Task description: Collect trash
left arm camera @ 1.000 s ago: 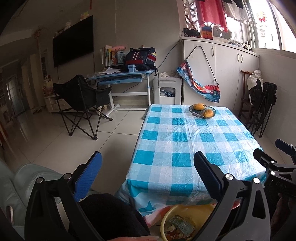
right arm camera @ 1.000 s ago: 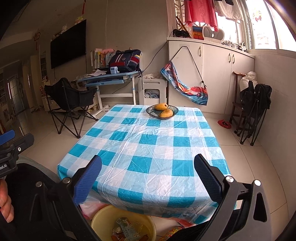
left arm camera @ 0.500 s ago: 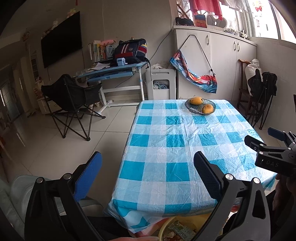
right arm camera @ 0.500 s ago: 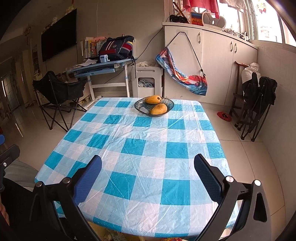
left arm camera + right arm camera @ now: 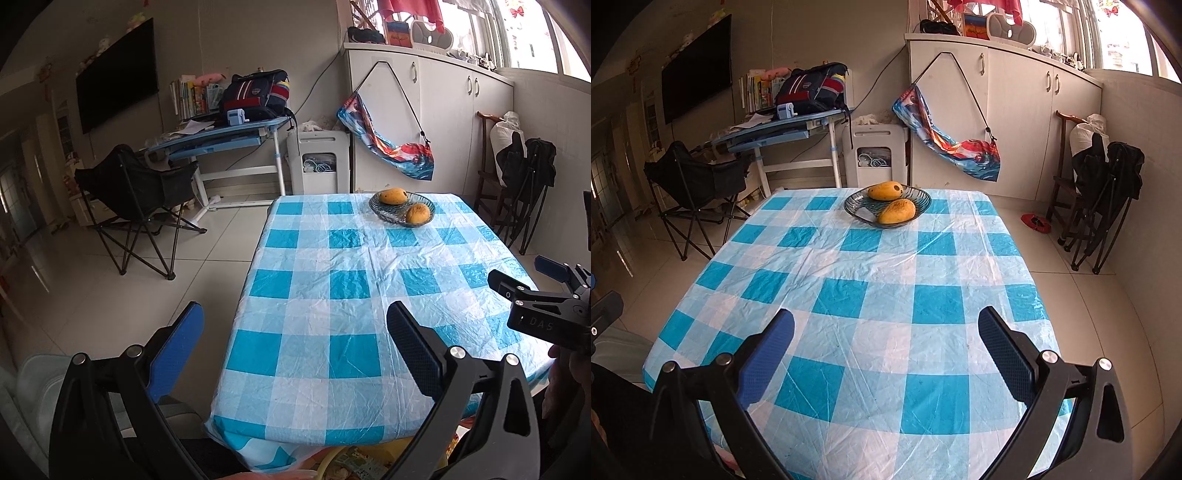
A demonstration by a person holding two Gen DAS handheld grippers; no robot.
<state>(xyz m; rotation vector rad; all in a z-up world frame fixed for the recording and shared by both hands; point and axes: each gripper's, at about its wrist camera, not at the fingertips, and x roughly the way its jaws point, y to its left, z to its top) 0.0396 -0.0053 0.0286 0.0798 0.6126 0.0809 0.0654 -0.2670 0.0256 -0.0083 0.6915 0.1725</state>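
Observation:
A yellow bin (image 5: pixel 334 458) holding wrappers (image 5: pixel 360 466) peeks out under the near edge of the table (image 5: pixel 347 280), which has a blue-and-white checked cloth. My left gripper (image 5: pixel 295 347) hangs open over the table's near left corner with nothing between its fingers. My right gripper (image 5: pixel 886 354) is also open and empty above the near half of the table (image 5: pixel 871 295). In the left wrist view the right gripper (image 5: pixel 517 269) shows at the right edge, held by a hand. No loose trash shows on the cloth.
A glass bowl (image 5: pixel 886 210) with two mangoes sits at the far end of the table. Beyond it are a black folding chair (image 5: pixel 136 188), a blue desk (image 5: pixel 218 136) with a backpack, white cabinets (image 5: pixel 1015 110) and more folded chairs (image 5: pixel 1104 199) at the right wall.
Both grippers have risen and moved forward over the table. The yellow bin has slid almost out of the left view and fully out of the right view.

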